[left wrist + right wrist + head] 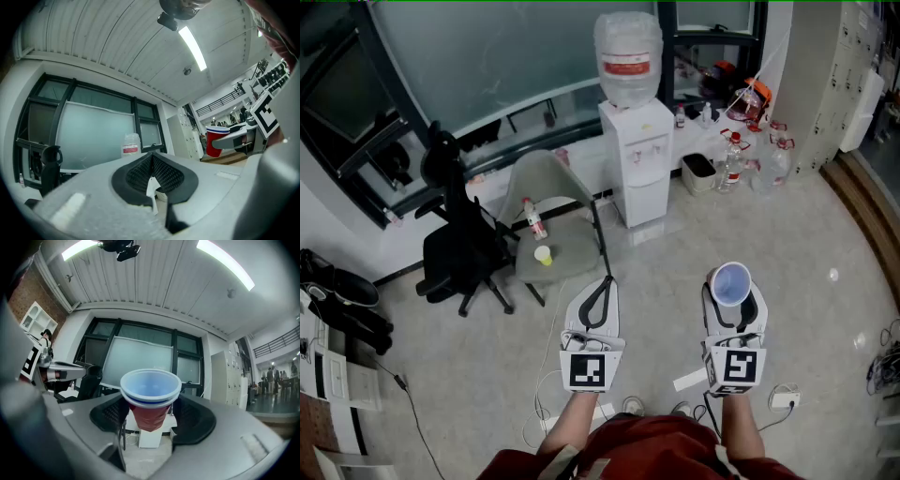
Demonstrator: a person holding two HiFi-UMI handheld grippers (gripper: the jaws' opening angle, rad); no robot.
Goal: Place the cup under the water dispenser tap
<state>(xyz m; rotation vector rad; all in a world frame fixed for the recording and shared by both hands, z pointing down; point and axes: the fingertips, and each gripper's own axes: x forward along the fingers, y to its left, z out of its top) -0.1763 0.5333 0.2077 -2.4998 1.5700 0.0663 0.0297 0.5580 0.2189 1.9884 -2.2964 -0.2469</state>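
The right gripper is pinching a red plastic cup. In the right gripper view, its two black pads press on the red sides of the cup, one on each side. The cup stands upright and its mouth is open to above (the inside looks pale blue, with a white rim). The gripper points about level, toward the far wall.

The left gripper is beside it and a little apart. Its jaws are pressed together at the tips and there is nothing between them.

The cup is in the air above the tiled floor, well apart from the white water dispenser. The dispenser stands against the wall ahead of the two grippers and carries a large clear water bottle upside down on its top. Its taps are on the front, in the upper part.

To the left of the dispenser there is a grey chair. On its seat stand a small plastic bottle and a small yellow cup, near each other. Further left there is a black office chair.
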